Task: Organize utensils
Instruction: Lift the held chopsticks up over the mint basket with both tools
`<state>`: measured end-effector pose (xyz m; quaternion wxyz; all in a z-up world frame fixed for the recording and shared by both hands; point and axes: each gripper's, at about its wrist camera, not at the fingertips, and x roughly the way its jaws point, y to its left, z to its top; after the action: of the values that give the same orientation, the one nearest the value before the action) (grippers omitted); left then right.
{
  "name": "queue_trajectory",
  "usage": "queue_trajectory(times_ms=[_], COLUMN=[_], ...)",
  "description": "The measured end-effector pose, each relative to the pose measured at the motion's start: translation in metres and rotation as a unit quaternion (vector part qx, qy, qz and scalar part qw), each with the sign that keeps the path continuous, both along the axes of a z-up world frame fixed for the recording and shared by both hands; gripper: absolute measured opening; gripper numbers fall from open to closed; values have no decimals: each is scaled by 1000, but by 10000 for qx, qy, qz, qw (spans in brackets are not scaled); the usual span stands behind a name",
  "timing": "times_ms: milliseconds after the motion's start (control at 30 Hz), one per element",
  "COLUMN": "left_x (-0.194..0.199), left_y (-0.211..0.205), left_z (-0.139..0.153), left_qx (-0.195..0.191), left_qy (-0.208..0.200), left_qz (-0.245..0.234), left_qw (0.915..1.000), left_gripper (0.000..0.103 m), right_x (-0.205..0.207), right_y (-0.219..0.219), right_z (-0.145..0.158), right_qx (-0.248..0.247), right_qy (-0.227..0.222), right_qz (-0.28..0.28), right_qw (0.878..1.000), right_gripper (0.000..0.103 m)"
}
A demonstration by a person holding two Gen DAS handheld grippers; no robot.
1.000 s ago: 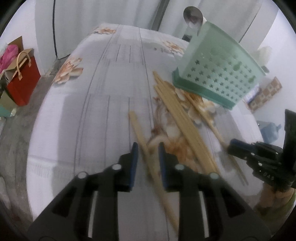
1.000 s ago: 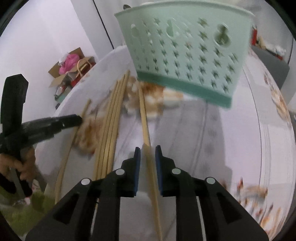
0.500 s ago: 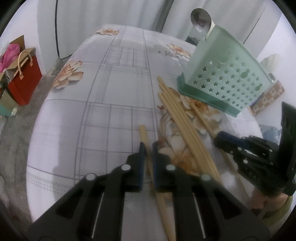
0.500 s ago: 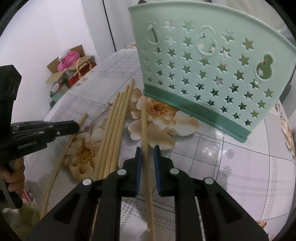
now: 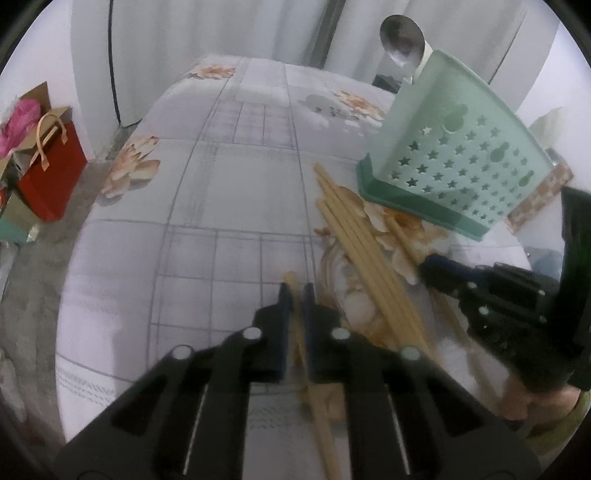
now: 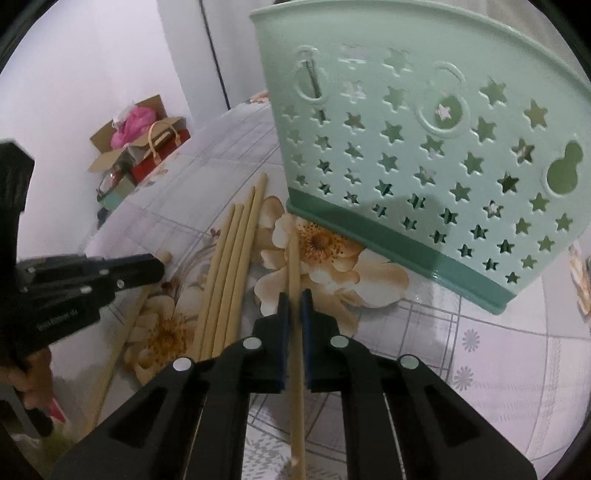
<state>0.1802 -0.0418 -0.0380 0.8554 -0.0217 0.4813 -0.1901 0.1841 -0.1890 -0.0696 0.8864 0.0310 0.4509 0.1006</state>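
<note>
Left wrist: red bag (image 5: 51, 173) beside table (image 5: 229, 199).

Our right gripper (image 6: 294, 295) has just been closing and now pinches one chopstick (image 6: 294, 266) lying on the floral tablecloth (image 6: 480, 343). Four more chopsticks (image 6: 232, 269) lie just left; the green holder (image 6: 424, 147) stands ahead.

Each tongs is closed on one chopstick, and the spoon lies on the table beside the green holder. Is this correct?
Not quite. The spoon stands inside the holder, as the left wrist view shows. Both the left tongs and right tongs are closed on a chopstick.
</note>
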Motion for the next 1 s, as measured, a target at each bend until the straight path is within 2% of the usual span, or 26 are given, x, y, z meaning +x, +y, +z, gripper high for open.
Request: queue_trajectory(times_ms=[67,133,233,333,433,633,933,1000], left_x=[0,0,-5,-15,-31,-49,-28,-23], left_y=[-2,3,13,26,39,53,37,28], left_z=[1,3,17,45,82,153,233,255], left_qx=[100,42,-329,-664,-1058,-1484,-2185,-2464], left_qy=[10,20,-148,-644,-1248,-2290,-3013,-3164], left_qz=[-19,23,97,67,-14,-63,-328,-418], left_qw=[9999,10000,9993,9957,9865,9620,9276,9151], left_gripper=[5,5,5,4,4,4,3,3], right_x=[-5,-13,-30,-49,-69,-87,-90,-91], right_y=[-4,-7,-13,-24,-37,-61,-70,-73], right_z=[8,23,53,86,115,136,140,140], right_qx=[73,151,281,507,648,921,958,971], right_qy=[-86,-304,-723,-1192,-1669,-1989,-2112,-2127], right_qz=[-112,-141,-209,-267,-349,-597,-720,-747], right_qw=[9999,9993,9968,9912,9832,9739,9701,9694], right_gripper=[7,7,7,7,7,7,7,7])
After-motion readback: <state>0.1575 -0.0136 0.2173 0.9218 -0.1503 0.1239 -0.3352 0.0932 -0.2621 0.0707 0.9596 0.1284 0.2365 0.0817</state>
